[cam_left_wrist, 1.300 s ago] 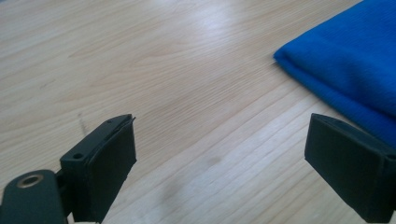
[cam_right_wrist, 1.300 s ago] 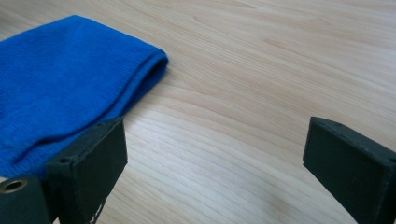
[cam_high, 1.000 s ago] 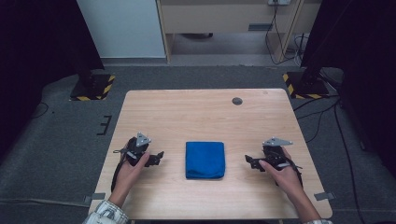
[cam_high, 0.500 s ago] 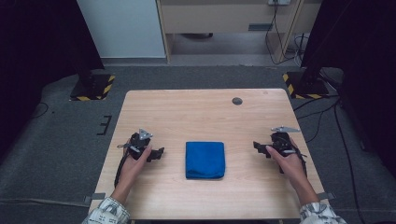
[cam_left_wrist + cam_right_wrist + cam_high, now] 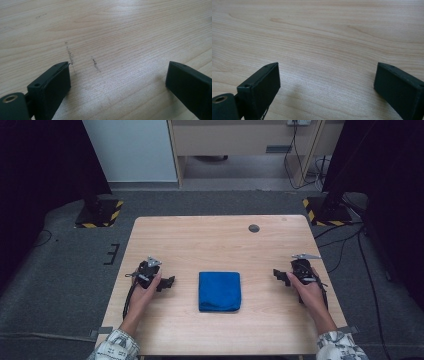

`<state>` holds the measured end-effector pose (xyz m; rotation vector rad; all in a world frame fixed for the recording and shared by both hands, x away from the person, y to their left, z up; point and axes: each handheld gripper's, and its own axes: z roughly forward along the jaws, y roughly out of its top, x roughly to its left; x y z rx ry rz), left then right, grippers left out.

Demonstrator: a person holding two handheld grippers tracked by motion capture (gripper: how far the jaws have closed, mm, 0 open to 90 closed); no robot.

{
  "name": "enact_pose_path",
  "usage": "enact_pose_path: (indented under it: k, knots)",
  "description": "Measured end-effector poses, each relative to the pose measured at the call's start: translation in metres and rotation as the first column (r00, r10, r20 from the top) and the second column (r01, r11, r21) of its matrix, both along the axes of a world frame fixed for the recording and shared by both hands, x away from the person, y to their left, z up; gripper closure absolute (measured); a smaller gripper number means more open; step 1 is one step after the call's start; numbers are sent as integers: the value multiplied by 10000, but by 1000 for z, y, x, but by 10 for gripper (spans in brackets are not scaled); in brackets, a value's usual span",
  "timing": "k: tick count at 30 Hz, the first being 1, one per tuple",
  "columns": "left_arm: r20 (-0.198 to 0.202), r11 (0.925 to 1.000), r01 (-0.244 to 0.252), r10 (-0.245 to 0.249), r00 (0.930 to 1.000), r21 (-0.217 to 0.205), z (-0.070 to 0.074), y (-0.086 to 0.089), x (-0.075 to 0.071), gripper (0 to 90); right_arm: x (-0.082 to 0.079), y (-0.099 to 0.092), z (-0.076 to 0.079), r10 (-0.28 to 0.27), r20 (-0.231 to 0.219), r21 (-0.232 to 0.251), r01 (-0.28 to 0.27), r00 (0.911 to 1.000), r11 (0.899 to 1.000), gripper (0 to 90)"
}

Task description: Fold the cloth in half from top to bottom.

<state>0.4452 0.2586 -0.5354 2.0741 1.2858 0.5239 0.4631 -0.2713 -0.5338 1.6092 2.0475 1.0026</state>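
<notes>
Resting over the wooden table (image 5: 220, 235), I work above a pale, bare stretch of grain. A folded blue cloth (image 5: 219, 291) lies flat near the table's middle, between my two grippers and well apart from each. My left gripper (image 5: 167, 282) sits low to the cloth's left, its jaws spread wide with nothing between them, pointing toward the cloth. My right gripper (image 5: 278, 275) sits to the cloth's right, its jaws likewise released and empty. Beneath my left jaws, the left gripper view shows faint dark scuff marks (image 5: 71, 56) on the wood.
</notes>
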Motion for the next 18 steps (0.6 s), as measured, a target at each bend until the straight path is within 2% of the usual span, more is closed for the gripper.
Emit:
enact_pose_path:
  k: [6, 10, 18]
  knots:
    - [119, 10000, 36, -35, 9999, -32, -2, 0, 0, 26, -1, 7, -4, 142, 355, -725, -116, 9993, 9973, 49]
    - [117, 10000, 26, -26, 9999, -34, -2, 0, 0, 22, -2, 14, -6, 174, 401, -1417, -115, 9990, 9898, 45]
    - [111, 10000, 18, -18, 9999, -24, -2, 0, -1, 19, -12, 15, -6, 315, 368, -1446, -259, 9988, 9892, 42]
